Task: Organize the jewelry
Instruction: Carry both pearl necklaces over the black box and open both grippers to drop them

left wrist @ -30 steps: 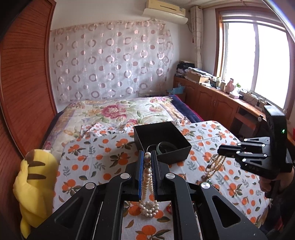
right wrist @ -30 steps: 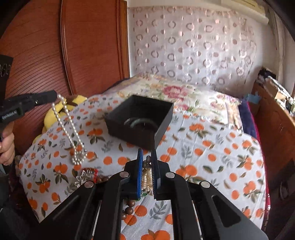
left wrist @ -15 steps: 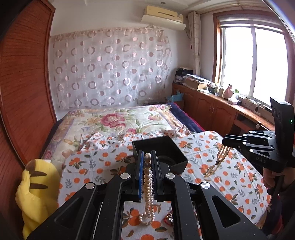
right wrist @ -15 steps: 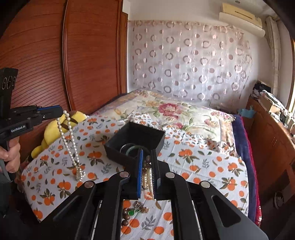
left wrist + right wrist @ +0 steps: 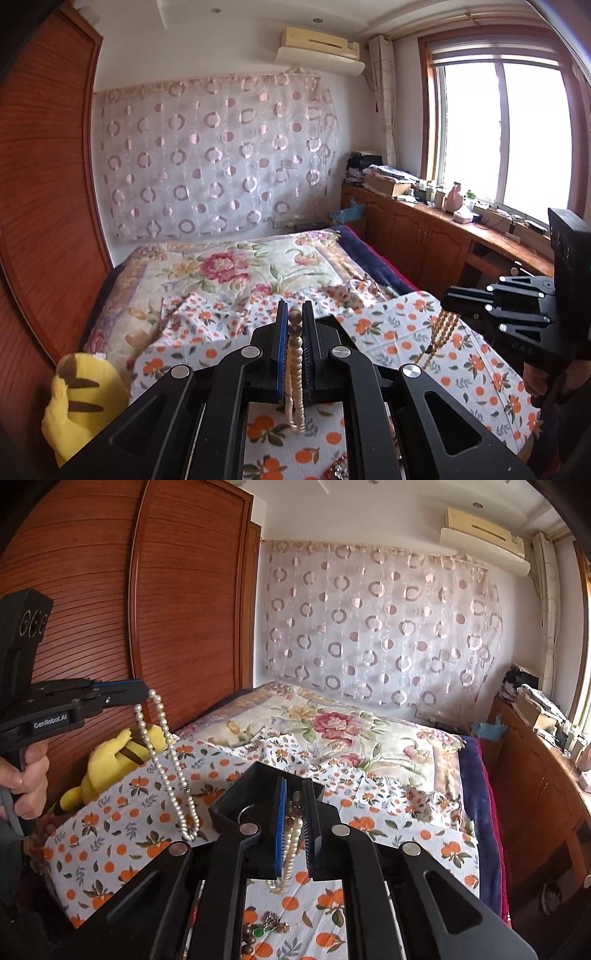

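Orange-print cloth on the bed lies beneath both tongs: left tongs [image 5: 294, 321] clamp a white pearl strand [image 5: 166, 760], right tongs [image 5: 294, 797] clamp a tan bead strand [image 5: 441, 334]; each loop should clear the cloth before swinging over the black box [image 5: 236, 801] ahead.

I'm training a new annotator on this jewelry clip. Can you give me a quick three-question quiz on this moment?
1. True or false: the left gripper is empty.
2. What hangs from the right gripper: A a beaded necklace, B a watch, C a scarf?
3. What does the black box rest on?

Key: 1 false, it pinches a pearl necklace. 2 A. 3 the orange-print cloth on the bed.
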`<state>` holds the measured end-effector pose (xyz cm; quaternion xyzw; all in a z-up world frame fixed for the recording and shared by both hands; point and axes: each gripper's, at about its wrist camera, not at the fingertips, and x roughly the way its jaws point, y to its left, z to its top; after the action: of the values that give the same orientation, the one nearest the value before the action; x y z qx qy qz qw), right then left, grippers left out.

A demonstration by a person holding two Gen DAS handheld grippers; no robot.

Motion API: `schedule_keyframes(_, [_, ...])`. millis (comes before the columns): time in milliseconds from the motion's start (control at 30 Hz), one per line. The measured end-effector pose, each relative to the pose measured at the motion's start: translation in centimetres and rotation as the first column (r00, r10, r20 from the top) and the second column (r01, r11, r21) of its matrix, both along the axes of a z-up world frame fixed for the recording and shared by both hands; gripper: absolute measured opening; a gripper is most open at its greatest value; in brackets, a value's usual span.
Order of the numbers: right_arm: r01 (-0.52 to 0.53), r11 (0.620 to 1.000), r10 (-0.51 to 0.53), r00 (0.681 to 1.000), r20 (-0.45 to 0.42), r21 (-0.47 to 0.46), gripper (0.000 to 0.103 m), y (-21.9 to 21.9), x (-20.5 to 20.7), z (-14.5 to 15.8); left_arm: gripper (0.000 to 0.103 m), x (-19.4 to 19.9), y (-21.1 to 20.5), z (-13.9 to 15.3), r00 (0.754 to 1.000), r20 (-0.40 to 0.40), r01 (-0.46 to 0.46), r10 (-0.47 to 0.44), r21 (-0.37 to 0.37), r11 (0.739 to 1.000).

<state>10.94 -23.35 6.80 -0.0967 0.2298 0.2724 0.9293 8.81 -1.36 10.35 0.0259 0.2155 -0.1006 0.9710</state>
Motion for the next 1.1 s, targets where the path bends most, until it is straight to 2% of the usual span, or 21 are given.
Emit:
schedule_keyframes(267, [0.002,1.0,-0.002,1.0,0.015,0.002,0.01,0.8,1.3,0.8,0.007,1.0,-0.7,1.6,1.0,0.027,0.002,-0.002,0.019,1.0])
schedule_keyframes(500, [-0.007,1.0,0.007,1.0,0.008,0.015,0.01,1.5,2.6,0.6,0.007,1.2,-0.8,1.8,1.0,0.028,0.001,-0.002,0.024,1.0])
schedule_keyframes(833, [-0.015,0.999,0.014,1.0,0.024,0.03,0.01,2.3,4.2,1.1,0.007,4.2,-0.6,2.8,1.0,0.015,-0.011,0.011,0.014,1.0])
schedule_keyframes(1100, [-0.024,0.999,0.023,0.999,0.027,0.04,0.01,3.1,5.5,1.1,0.007,7.6,0.3,0.9,0.999,-0.043,-0.004,0.003,-0.017,1.0])
